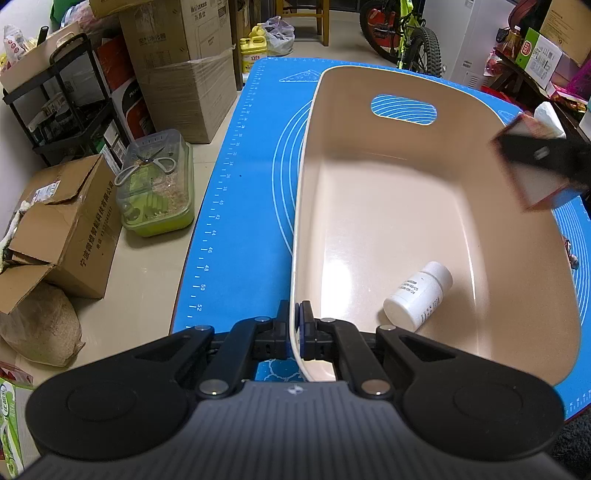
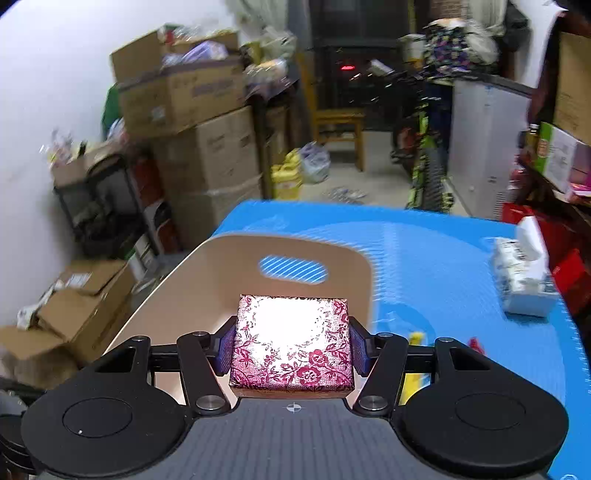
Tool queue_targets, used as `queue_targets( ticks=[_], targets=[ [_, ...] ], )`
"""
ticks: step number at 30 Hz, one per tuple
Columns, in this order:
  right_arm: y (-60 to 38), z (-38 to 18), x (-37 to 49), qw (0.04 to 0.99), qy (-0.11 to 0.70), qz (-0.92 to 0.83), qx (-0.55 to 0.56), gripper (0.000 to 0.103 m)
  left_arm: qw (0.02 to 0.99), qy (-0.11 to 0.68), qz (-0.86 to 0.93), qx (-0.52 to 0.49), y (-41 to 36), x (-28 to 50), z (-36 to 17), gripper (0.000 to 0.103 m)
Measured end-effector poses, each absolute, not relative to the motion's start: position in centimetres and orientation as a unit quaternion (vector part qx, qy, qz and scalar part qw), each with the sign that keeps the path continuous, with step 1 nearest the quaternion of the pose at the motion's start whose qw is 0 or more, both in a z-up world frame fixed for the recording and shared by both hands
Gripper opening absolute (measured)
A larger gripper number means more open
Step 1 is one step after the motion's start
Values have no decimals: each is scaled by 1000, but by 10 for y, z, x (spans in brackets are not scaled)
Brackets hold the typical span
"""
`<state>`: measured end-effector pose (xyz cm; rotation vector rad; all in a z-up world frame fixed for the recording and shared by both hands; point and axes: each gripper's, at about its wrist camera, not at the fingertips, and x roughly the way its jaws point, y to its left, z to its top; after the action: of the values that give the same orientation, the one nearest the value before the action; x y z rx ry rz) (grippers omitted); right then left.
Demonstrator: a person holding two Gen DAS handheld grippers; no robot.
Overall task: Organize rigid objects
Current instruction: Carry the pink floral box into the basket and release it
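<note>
A beige plastic bin (image 1: 388,155) with a handle slot stands on the blue mat (image 1: 240,206). A white pill bottle (image 1: 417,295) lies on its side in the bin's near right corner. My left gripper (image 1: 295,325) is shut on the bin's near rim. My right gripper (image 2: 291,349) is shut on a square box with a red floral pattern (image 2: 291,350) and holds it above the bin's (image 2: 207,280) near edge. The box (image 1: 535,184) and right gripper also show at the right edge of the left wrist view, over the bin's right wall.
A tissue pack (image 2: 524,273) lies on the mat at the right. Small yellow (image 2: 417,338) and red (image 2: 476,345) items lie right of the bin. Cardboard boxes (image 1: 74,236), a clear container (image 1: 155,184), a rack and a bicycle (image 1: 406,33) surround the table.
</note>
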<state>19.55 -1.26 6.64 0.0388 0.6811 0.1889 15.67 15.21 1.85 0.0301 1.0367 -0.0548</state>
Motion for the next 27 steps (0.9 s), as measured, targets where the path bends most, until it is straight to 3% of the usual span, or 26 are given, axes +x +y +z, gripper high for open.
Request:
queue_targets(
  ticks=[16,21,27],
  targets=[
    [51,11,210,879,460,110,-60,62,868,495,-28,19,151,157,18,6],
    [43,15,202,887,446,116,-43,73,868,495,-26,17,150,157,17,6],
    [29,37,188,911,398,104,-26,75,868,496,-25,13,152,158,15,6]
  ],
)
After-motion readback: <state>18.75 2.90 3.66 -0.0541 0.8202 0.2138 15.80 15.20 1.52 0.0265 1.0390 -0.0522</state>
